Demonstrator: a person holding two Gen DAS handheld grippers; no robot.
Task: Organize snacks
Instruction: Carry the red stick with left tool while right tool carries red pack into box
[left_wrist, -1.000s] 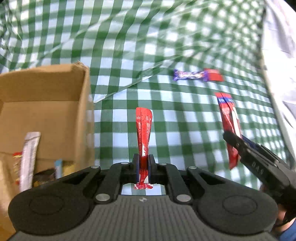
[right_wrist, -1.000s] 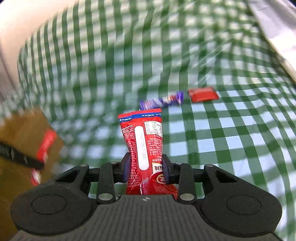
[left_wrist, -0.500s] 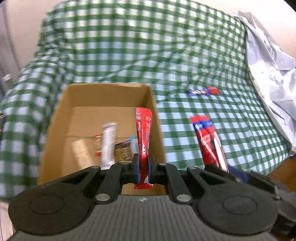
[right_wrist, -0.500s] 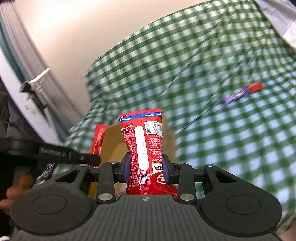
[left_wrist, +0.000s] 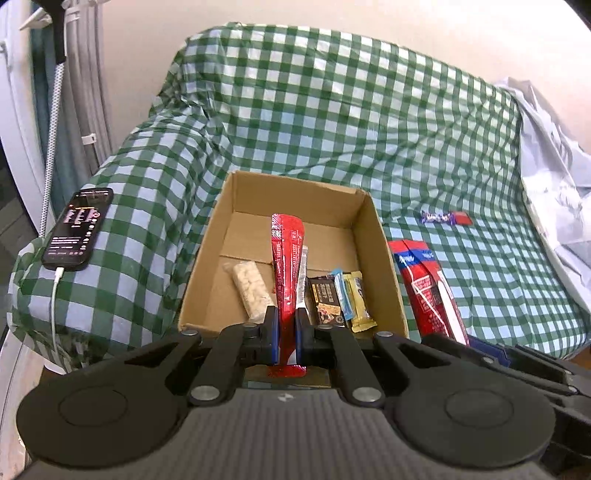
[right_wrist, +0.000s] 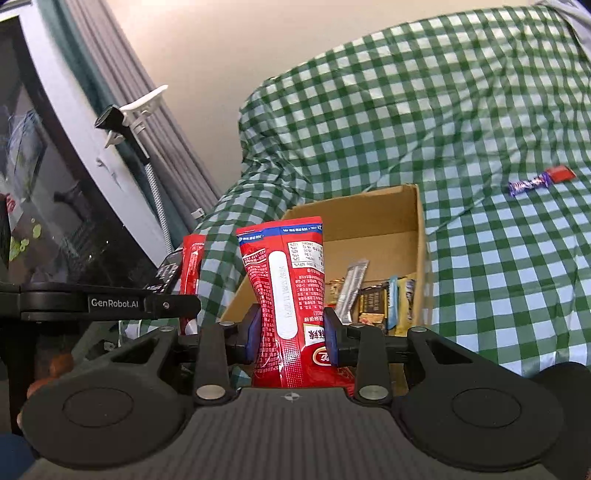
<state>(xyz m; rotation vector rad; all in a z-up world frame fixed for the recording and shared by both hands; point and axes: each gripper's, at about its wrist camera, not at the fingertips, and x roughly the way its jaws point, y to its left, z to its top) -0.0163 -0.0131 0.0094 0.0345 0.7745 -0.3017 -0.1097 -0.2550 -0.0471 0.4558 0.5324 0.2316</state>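
A green-and-white checked cloth (left_wrist: 332, 122) covers the whole surface. On it stands an open cardboard box (left_wrist: 373, 225) with several wrapped bars lying on its floor, among them a pale puffed-grain bar (left_wrist: 251, 290) and a dark brown bar (left_wrist: 327, 304). A phone (left_wrist: 77, 229) lies on the cloth to the box's left, with a cable plugged in. The left gripper (left_wrist: 286, 334) is clenched on a slim red sachet (left_wrist: 286, 258), which stands upright from between the pads in front of the box's interior. The right gripper (right_wrist: 291, 332) pinches a wider red snack pouch (right_wrist: 284, 280) at its lower half, the pouch rising upright before the box. A purple candy wrapper (left_wrist: 437, 218) and a small red packet (left_wrist: 463, 218) lie touching on the cloth, well apart from both grippers.
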